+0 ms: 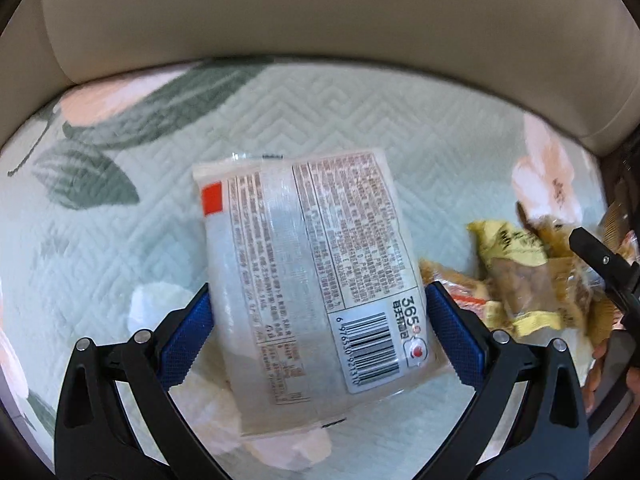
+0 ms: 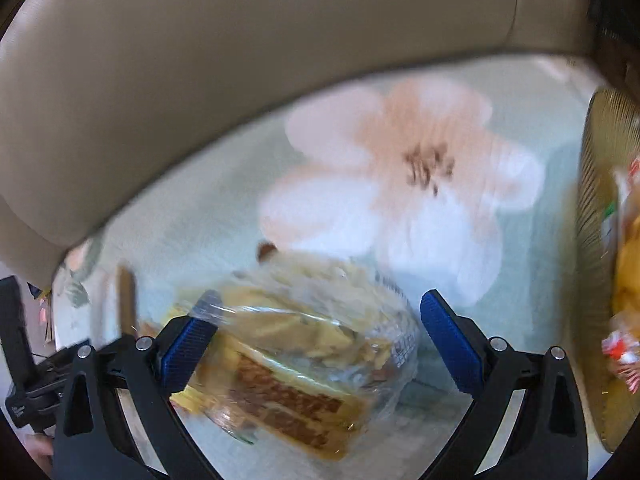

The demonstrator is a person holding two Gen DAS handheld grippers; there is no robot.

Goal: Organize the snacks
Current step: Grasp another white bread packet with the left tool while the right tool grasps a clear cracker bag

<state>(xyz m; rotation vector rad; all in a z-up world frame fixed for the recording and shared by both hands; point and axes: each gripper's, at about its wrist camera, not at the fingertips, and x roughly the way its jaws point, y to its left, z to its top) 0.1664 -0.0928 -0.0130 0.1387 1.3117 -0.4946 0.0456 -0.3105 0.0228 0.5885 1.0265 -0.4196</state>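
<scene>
Left wrist view: white translucent snack packet [image 1: 308,280] between the blue pads of the left tool [image 1: 318,336]. Back panel facing the camera. Legible: "365" beside a small red-and-white logo, barcode digits "6 97653092131" with the last figure doubtful. Red square at the upper left corner of the packet. Dense columns of small print, too blurred to read. Central back seam running lengthwise. Both pads pressed against the packet's long edges; left tool closed on the packet at roughly packet width. Packet tilted, held above a quilted pale-green sofa cover [image 1: 120,264] with pink flowers and dark leaves. White crumpled wrappers [image 1: 160,308] partly hidden below the packet. Beige sofa backrest [image 1: 320,12] behind.

To the right in the same view: loose pile of yellow and brown snack packets [image 1: 516,276] on the cover, writing illegible. Right tool seen there only as black frame at the edge.

Right wrist view, heavily blurred: clear-wrapped sandwich cake [image 2: 292,368], yellow and brown layers, lying on the cover between the fingers of the right tool [image 2: 318,340]. Left pad at or touching the wrapper; right pad clear of it with a visible gap. Right tool wide open, gripping nothing. Print on the wrapper unreadable. Shown only here: ribbed yellowish basket [image 2: 596,240] at the right edge holding orange and red-white packets, and a large pink flower print directly ahead.
</scene>
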